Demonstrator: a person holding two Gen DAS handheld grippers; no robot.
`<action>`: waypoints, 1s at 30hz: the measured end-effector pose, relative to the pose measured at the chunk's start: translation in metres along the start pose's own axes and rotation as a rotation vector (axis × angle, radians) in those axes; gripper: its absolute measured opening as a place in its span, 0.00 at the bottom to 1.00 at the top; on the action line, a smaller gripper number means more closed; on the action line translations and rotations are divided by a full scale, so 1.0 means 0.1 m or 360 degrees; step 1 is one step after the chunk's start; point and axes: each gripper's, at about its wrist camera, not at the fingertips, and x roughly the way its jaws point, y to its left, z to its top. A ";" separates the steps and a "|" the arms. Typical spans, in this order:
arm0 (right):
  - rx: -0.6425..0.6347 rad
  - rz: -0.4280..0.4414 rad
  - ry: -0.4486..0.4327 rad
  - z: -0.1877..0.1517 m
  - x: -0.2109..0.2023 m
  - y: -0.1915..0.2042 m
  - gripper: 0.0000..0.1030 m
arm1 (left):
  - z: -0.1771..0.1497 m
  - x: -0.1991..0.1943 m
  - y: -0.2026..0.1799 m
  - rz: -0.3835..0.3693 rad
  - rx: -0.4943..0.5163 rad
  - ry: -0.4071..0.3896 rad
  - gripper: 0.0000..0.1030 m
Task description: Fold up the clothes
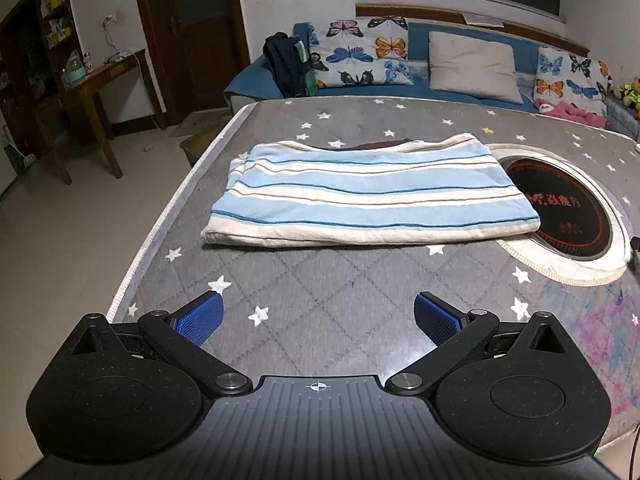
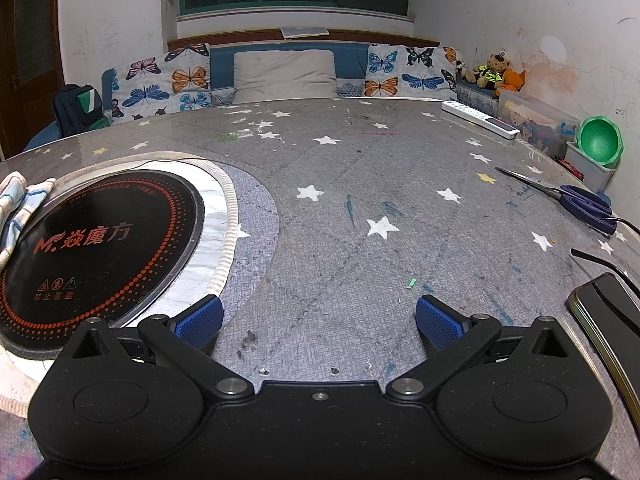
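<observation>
The folded striped garment (image 1: 368, 192), light blue and cream with thin dark lines, lies flat on the desk (image 1: 340, 292), a grey quilted cover printed with white stars. A dark piece of cloth (image 1: 376, 145) peeks from under its far edge. Its right end overlaps the rim of a round black induction plate (image 1: 576, 208) set into the desk inside a pale ring; in the right wrist view, that same corner of the garment (image 2: 20, 204) shows at the left edge, lying over the plate (image 2: 96, 248).

The left gripper (image 1: 318, 316) sits over bare desk on the near side of the garment, well apart from it. Its blue-padded fingers (image 1: 200, 318) are spread wide and hold nothing. The right gripper (image 2: 318, 318) is over the desk just right of the plate, its jaws equally wide apart and empty; its left finger pad (image 2: 200, 316) sits close to the plate's pale ring.

On the right part of the desk lie blue-handled scissors (image 2: 576, 200), a white power strip (image 2: 480, 119) near the far edge, and a dark phone (image 2: 608, 320) at the near right. Beyond the desk stands a blue sofa with butterfly cushions (image 2: 168, 80) and a grey pillow (image 2: 284, 76); stuffed toys (image 2: 496, 72) sit in the corner.
</observation>
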 end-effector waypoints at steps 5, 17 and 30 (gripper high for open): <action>0.0000 0.0000 0.0000 0.00 0.00 0.00 1.00 | 0.00 0.01 0.00 -0.0003 0.0009 0.0013 1.00; 0.0000 0.0000 0.0000 0.00 0.00 0.00 1.00 | -0.01 0.09 -0.04 -0.0036 0.0022 0.0089 1.00; 0.0000 0.0000 0.0000 0.00 0.00 0.00 1.00 | -0.06 0.25 -0.08 -0.0081 0.0034 0.0209 1.00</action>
